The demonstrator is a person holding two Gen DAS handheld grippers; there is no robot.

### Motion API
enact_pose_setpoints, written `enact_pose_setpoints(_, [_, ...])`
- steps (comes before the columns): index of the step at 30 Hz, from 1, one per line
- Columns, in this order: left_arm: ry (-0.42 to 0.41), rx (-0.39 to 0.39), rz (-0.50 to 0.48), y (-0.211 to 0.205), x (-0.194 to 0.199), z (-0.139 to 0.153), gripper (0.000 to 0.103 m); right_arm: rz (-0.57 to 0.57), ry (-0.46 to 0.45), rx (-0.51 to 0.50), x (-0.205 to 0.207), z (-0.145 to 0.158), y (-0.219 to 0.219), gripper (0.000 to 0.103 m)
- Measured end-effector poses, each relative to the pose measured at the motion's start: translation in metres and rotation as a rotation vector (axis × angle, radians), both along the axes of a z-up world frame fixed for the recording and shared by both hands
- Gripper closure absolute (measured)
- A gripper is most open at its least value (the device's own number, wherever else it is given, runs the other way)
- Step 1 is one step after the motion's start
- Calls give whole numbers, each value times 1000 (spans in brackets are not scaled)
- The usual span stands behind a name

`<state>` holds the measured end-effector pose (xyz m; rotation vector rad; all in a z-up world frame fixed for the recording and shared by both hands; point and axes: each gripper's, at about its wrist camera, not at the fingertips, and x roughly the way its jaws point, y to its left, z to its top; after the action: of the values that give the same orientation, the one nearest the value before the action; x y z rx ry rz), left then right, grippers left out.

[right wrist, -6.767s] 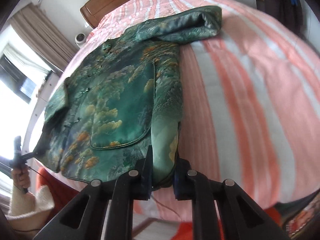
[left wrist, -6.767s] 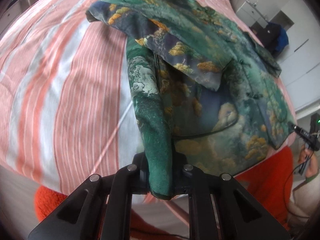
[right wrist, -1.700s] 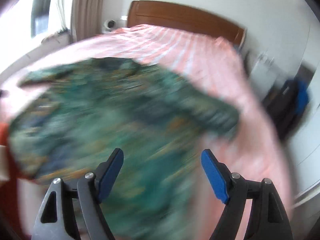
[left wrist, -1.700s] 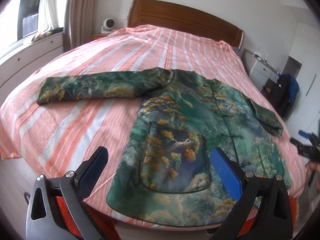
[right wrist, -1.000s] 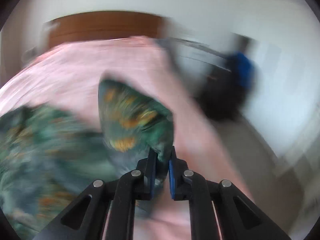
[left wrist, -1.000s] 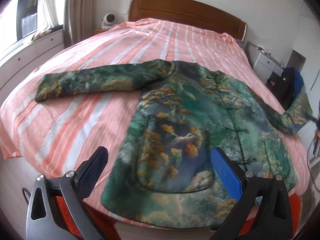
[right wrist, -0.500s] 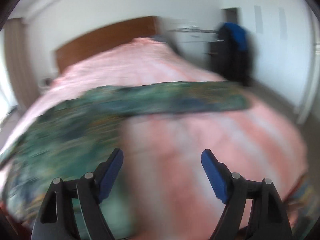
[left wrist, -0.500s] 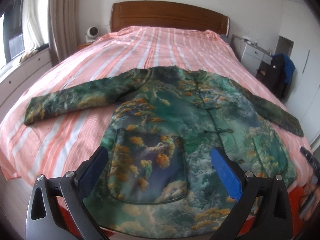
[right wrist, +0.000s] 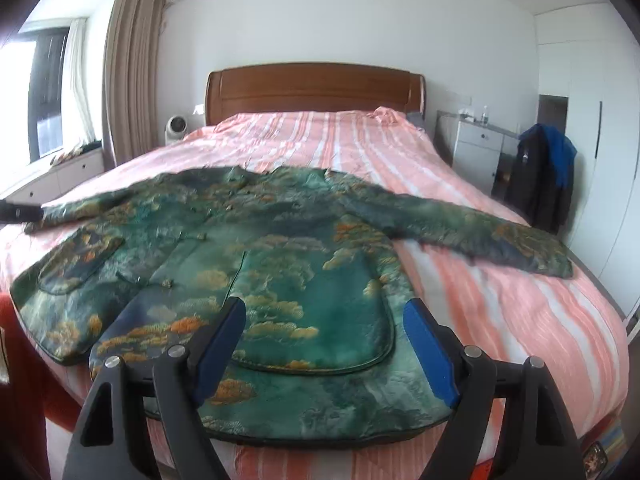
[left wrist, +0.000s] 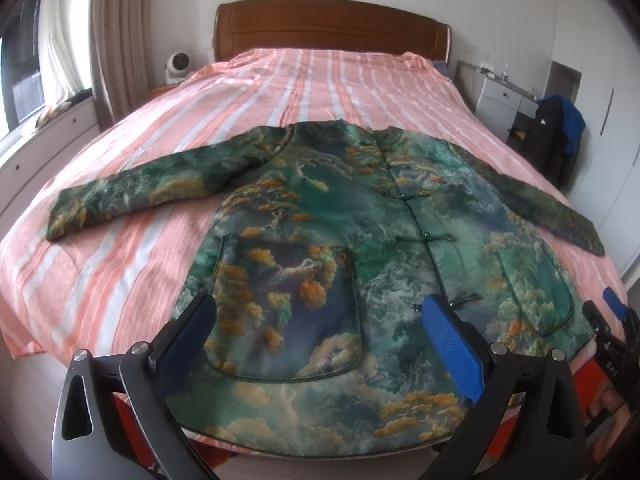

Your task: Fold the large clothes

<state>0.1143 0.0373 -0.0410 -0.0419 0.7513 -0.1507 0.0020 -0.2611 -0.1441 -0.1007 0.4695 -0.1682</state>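
The jacket (left wrist: 360, 240) lies flat and face up on the striped bed (left wrist: 320, 80), spread across the near half with both sleeves out to the sides. From your left wrist view, its hem runs along the near edge of the bed, just past your left gripper (left wrist: 320, 340), whose blue pads stand wide apart with nothing between them. The left sleeve (left wrist: 152, 184) reaches out toward the window side and ends short of that edge, with bare striped cover all around its cuff. The right sleeve (left wrist: 552, 212) slants toward the far-side edge. Beyond the collar, the bed is bare cover all the way up to the wooden headboard (left wrist: 328, 28). Your right gripper (left wrist: 612, 328) shows at the right rim of this view, beside the hem corner and apart from the cloth.

From your right wrist view, the jacket (right wrist: 260, 264) fills the near left of the bed (right wrist: 500, 320), and the hem hangs slightly over the near edge below your right gripper (right wrist: 324, 340). Its pads stand wide, holding nothing, above the pocket area. The right sleeve (right wrist: 480, 232) stretches across to the right and its cuff stops close to the bed's side edge. A wide strip of bare cover lies between that sleeve and the near corner. A dark coat (right wrist: 540, 176) hangs past that side, near a white cabinet (right wrist: 476, 148).
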Motion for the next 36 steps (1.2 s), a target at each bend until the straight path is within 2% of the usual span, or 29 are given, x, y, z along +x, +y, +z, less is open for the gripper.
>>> enact_pose_setpoints(3, [-5, -2, 9, 2, 0, 2, 1, -15, -22, 10, -4, 4, -4, 19])
enact_pose_setpoints(12, [-9, 7, 25, 7, -3, 0, 1, -13, -35, -4, -5, 4, -2, 19])
enact_pose_setpoints(20, [-28, 22, 28, 8, -4, 3, 1, -1, -26, -8, -3, 0, 1, 19])
enact_pose_setpoints(36, [-14, 33, 36, 9, -1, -3, 1, -3, -15, -6, 0, -3, 1, 19])
